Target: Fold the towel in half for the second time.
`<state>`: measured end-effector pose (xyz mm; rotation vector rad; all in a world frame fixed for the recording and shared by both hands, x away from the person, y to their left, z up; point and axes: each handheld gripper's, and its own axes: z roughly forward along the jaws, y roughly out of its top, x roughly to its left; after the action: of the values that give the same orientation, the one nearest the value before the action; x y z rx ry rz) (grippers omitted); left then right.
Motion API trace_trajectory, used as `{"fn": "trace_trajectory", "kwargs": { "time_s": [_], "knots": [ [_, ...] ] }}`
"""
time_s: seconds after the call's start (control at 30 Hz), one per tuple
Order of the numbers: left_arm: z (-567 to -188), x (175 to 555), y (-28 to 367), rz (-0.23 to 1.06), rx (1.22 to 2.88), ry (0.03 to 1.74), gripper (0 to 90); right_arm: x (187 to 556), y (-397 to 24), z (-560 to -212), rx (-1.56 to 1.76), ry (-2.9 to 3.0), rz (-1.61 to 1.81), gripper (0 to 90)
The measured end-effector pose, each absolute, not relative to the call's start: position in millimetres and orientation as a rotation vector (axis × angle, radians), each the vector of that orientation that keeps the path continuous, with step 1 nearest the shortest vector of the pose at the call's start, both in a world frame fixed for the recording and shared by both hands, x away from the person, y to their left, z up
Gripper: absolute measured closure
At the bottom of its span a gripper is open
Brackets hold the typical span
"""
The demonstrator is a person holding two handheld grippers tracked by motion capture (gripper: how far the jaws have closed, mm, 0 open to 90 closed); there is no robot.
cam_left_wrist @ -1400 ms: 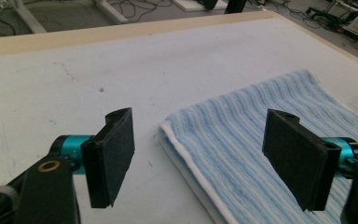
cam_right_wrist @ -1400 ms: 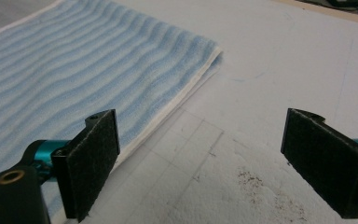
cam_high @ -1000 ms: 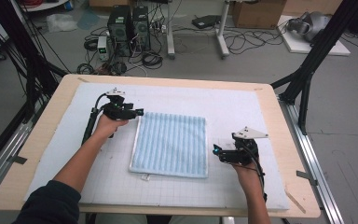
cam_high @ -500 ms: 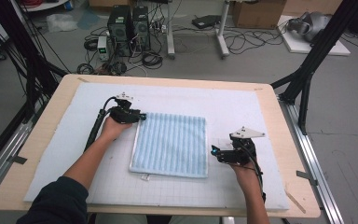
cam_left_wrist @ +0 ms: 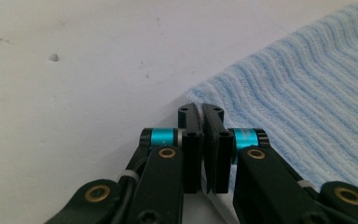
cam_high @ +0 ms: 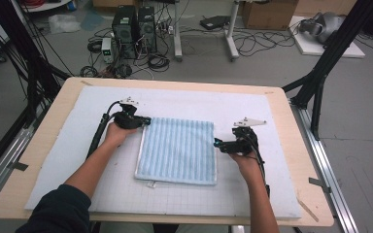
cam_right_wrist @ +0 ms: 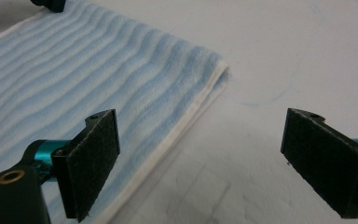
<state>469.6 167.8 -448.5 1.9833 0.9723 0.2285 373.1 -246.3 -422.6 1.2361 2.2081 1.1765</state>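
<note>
A light blue striped towel (cam_high: 177, 148) with a white hem lies folded flat in the middle of the white mat. My left gripper (cam_high: 147, 121) sits at its far left corner. In the left gripper view its jaws (cam_left_wrist: 200, 109) have just been closing and now press together on that corner of the towel (cam_left_wrist: 307, 93). My right gripper (cam_high: 217, 144) is at the towel's right edge, low over the mat. In the right gripper view it stands open (cam_right_wrist: 203, 116), one pad over the towel's hem (cam_right_wrist: 74, 70) and the other over bare mat.
The white gridded mat (cam_high: 77, 160) covers a wooden table (cam_high: 29, 160). Black frame legs (cam_high: 320, 82) stand at the table's right and left. Computer towers (cam_high: 131, 24) and cables lie on the floor beyond the far edge.
The left gripper's jaws have closed at the towel's far left corner. The right gripper has moved left, up to the towel's right edge.
</note>
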Motion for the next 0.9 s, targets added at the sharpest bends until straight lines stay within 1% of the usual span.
{"fn": "trace_trajectory", "kwargs": {
  "time_s": [0.23, 0.3, 0.33, 0.47, 0.63, 0.73, 0.77, 0.83, 0.9],
  "knots": [
    [-448, 469, 168, 0.228, 1.984, 0.972, 86.1, 417, -230, -423, 1.26, 2.293, 1.106, 11.1],
    [-448, 469, 168, 0.224, 1.985, 0.974, 86.1, 431, -225, -426, 1.276, 2.327, 1.092, 20.1],
    [-448, 469, 169, 0.224, 1.988, 0.974, 86.1, 437, -223, -427, 1.272, 2.344, 1.083, 22.2],
    [-448, 469, 169, 0.224, 1.989, 0.974, 86.1, 452, -216, -430, 1.265, 2.38, 1.063, 36.0],
    [-449, 470, 169, 0.215, 1.983, 0.977, 86.0, 460, -208, -432, 1.289, 2.389, 1.06, 46.3],
    [-450, 469, 170, 0.209, 1.984, 0.98, 86.1, 461, -203, -436, 1.266, 2.427, 0.999, 55.8],
    [-450, 469, 170, 0.207, 1.983, 0.984, 86.1, 461, -202, -437, 1.257, 2.426, 0.985, 59.5],
    [-450, 469, 170, 0.201, 1.976, 0.991, 86.1, 461, -200, -436, 1.251, 2.434, 0.994, 73.1],
    [-449, 470, 171, 0.204, 1.974, 0.996, 86.3, 461, -197, -436, 1.23, 2.444, 0.985, 80.6]
  ]
}}
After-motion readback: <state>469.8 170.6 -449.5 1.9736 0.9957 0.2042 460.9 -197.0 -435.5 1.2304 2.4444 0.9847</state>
